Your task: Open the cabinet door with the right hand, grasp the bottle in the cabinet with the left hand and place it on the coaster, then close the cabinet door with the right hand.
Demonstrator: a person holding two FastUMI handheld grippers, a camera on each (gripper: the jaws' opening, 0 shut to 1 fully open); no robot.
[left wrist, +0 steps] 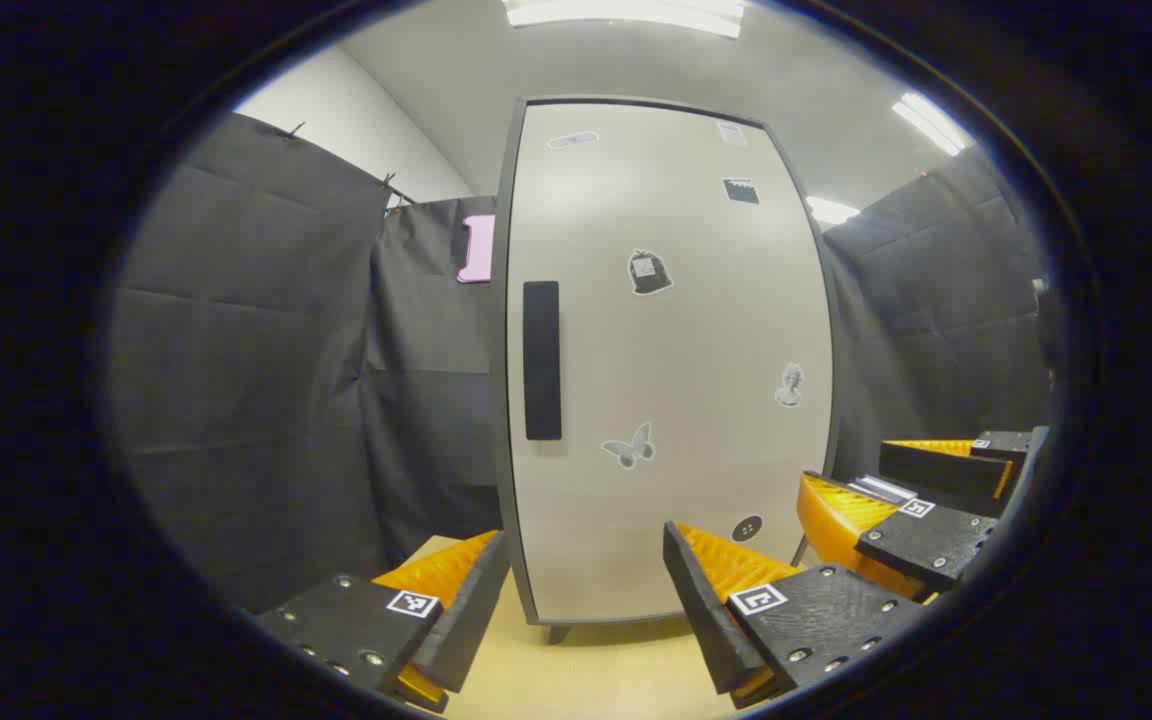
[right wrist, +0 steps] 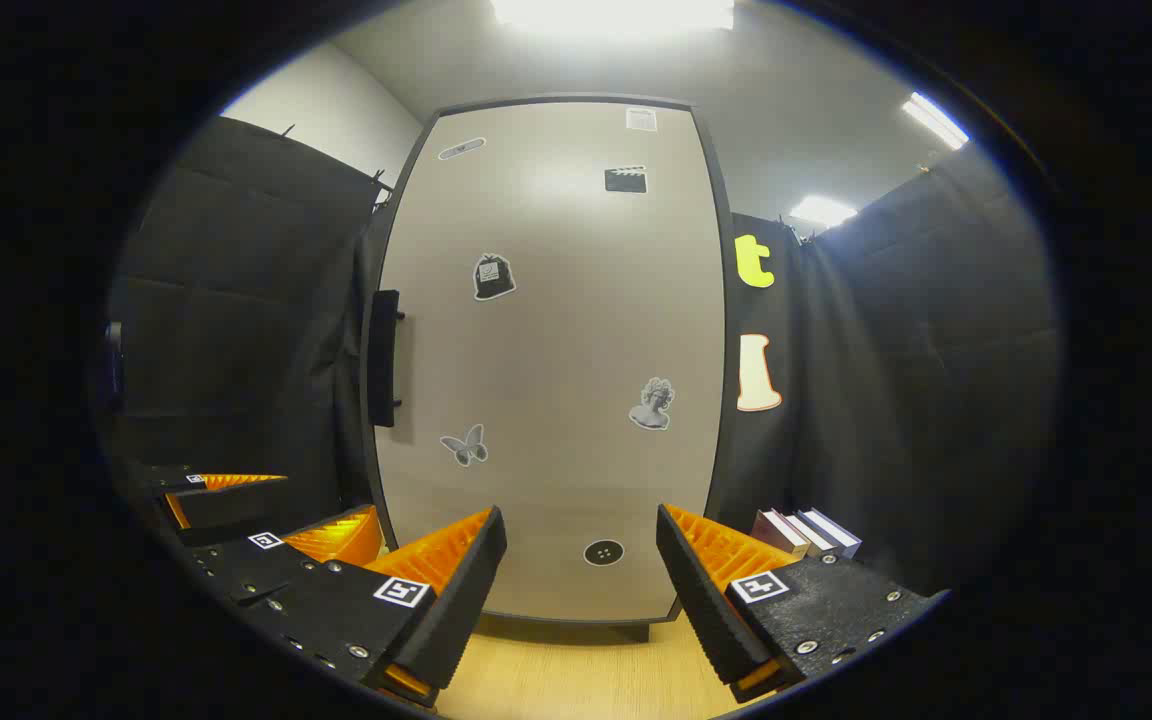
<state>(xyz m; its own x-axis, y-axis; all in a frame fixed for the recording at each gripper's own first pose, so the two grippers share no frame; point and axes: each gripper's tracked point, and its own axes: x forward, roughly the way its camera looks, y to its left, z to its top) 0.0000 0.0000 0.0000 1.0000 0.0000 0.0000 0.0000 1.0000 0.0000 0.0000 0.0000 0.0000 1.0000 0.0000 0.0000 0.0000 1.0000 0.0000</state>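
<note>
Straight ahead of both grippers, the cabinet door (right wrist: 546, 360) stands closed, bottle presumably behind it. Right gripper (right wrist: 581, 560) and left gripper (left wrist: 586, 580) gape wide, empty. Up and left of the right gripper, the rigid bar handle (right wrist: 385, 357) looks the natural hold.

Bright, even light from ceiling panels (right wrist: 616, 12) (blown-out glare), soft shadows, sharp focus, strong fisheye bowing at edges.

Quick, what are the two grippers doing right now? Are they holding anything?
Left gripper: open, holding nothing, facing the shut cabinet door.
Right gripper: open, holding nothing.
</note>
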